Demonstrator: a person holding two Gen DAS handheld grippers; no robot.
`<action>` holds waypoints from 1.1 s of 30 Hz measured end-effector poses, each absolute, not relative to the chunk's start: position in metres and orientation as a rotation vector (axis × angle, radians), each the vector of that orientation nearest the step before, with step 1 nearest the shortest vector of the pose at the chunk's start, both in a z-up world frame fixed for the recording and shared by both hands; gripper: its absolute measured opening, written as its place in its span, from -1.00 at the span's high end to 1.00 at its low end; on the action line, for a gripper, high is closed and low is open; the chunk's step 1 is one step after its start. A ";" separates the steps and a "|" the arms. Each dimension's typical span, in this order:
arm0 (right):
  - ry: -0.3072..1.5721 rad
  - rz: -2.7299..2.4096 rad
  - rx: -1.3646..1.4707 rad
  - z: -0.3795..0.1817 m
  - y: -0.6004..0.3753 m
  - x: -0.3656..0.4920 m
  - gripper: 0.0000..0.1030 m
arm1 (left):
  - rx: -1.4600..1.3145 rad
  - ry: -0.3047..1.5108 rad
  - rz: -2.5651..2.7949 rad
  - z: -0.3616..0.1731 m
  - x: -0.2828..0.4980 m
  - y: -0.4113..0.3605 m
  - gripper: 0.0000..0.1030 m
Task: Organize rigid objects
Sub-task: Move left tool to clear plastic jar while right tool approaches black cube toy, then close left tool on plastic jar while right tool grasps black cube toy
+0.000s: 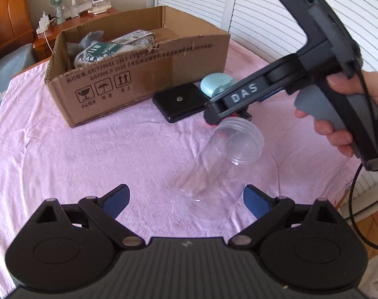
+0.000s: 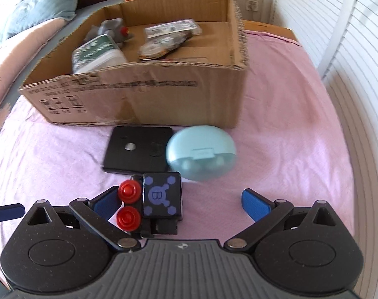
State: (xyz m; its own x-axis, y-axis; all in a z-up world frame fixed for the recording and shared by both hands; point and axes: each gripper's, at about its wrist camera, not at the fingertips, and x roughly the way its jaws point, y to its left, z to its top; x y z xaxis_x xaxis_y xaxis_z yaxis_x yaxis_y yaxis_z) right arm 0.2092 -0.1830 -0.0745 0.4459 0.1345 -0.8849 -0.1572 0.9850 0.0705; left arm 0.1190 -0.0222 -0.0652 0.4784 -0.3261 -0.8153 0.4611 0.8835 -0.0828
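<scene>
Both grippers were spread wide with nothing between the blue pads. The left gripper [image 1: 186, 199] hung low over the pink cloth [image 1: 89, 149], with a clear plastic jar [image 1: 221, 164] tipped on its side right in front of it, open mouth pointing up toward the other tool. The right gripper [image 2: 181, 203] hovered over a small black cube gadget [image 2: 161, 199] with two red round buttons on its side and a purple "B" with hexagon dots on top; the cube sat closer to the left finger. From the left wrist view, a person's hand [image 1: 348, 114] held the right tool's grey handle, and "DAS" was printed in white on its arm.

Just past the cube were a flat black case [image 2: 139, 149] with a silver stud and a pale blue earbud-style case [image 2: 201, 152], side by side and touching or nearly so, both near the front wall of the cardboard box [image 2: 144, 99]. The box print read "GB/T29601 2013" and "GB4806.9 2023" plus fragile, keep-dry and this-way-up icons; the rest was Chinese text too small for me. Inside sat a grey plush toy [image 2: 109, 30], a green-and-white pack [image 2: 96, 52] and some labelled packets [image 2: 171, 30], labels unreadable.
</scene>
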 end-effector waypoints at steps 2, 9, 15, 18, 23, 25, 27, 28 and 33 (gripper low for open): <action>1.092 0.166 -0.016 -0.075 -0.191 0.206 -1.00 | 0.168 0.960 -0.463 -0.067 0.121 -0.021 -0.89; 1.069 0.139 -0.018 -0.077 -0.205 0.190 -1.00 | 0.183 0.955 -0.402 -0.069 0.131 -0.009 -0.89; 1.022 0.148 -0.044 -0.079 -0.212 0.172 -1.00 | 0.180 0.947 -0.341 -0.070 0.142 0.000 -0.89; 0.993 0.189 -0.091 -0.082 -0.212 0.165 -1.00 | 0.176 0.957 -0.379 -0.070 0.136 -0.003 -0.89; 0.956 0.221 -0.143 -0.085 -0.211 0.157 -1.00 | 0.208 0.973 -0.461 -0.077 0.118 -0.020 -0.89; 0.947 0.225 -0.144 -0.085 -0.211 0.157 -1.00 | 0.216 0.969 -0.468 -0.082 0.114 -0.028 -0.99; 0.929 0.233 -0.148 -0.086 -0.213 0.153 -1.00 | 0.216 0.940 -0.468 -0.084 0.111 -0.034 -0.99; 0.921 0.240 -0.153 -0.087 -0.214 0.151 -1.00 | 0.210 0.933 -0.465 -0.084 0.110 -0.035 -0.99; 0.875 0.285 -0.165 -0.088 -0.230 0.134 -1.00 | 0.191 0.901 -0.444 -0.086 0.110 -0.043 -0.99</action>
